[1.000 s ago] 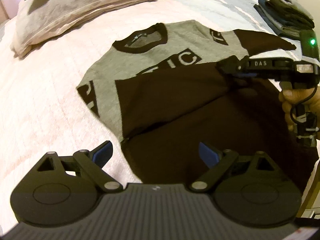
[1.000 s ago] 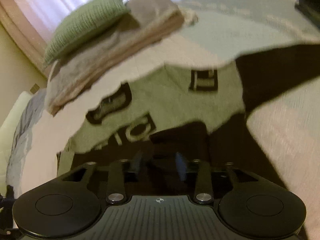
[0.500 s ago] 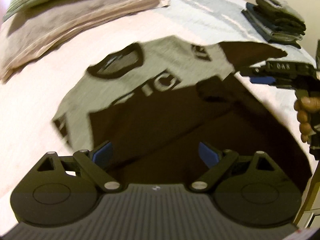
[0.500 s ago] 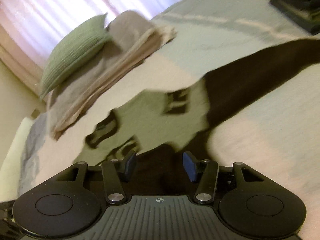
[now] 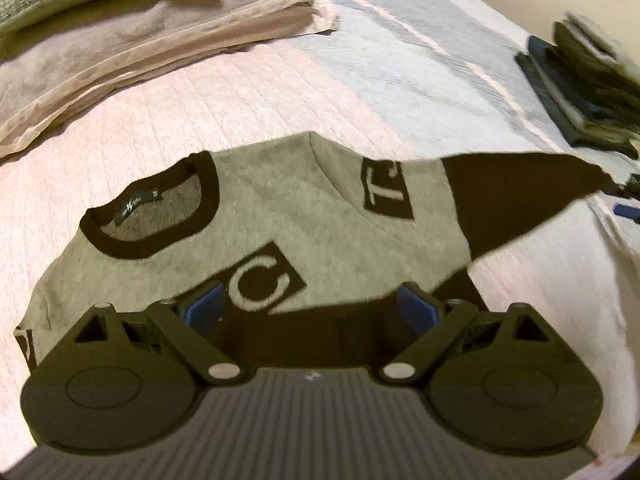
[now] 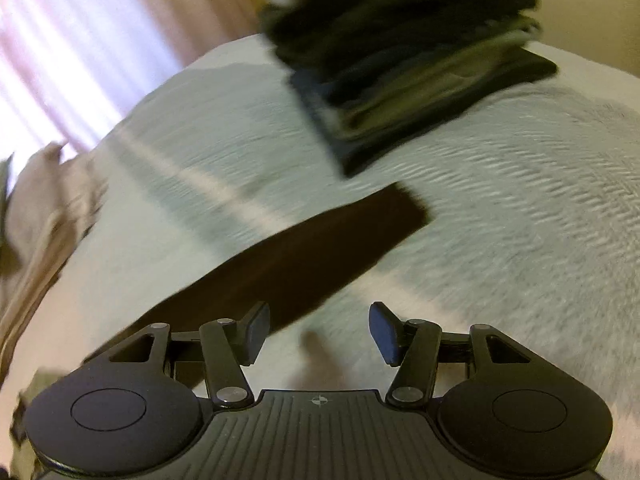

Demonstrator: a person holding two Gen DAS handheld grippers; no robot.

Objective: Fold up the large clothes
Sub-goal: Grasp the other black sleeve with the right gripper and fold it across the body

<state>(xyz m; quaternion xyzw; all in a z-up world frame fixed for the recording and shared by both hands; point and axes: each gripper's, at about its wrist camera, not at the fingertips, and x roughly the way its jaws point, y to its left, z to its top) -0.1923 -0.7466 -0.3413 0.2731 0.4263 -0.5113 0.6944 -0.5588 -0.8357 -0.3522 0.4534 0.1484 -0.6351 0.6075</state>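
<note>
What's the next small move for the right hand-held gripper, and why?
Probably close on the black sleeve near its cuff, then carry it across the sweater. The right hand-held gripper is open and empty just beside the sleeve, which lies stretched out over the bedspread, not yet folded in.

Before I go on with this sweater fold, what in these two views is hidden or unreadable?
- Sweater hem and lower body: left wrist view, covered by the left gripper.
- Collar label: left wrist view, too small to read.
- Right gripper: left wrist view, cut off at the edge.
- Stack of folded clothes: right wrist view, motion blur, no count of items.
- Sleeve near end: right wrist view, behind the gripper body.
</note>
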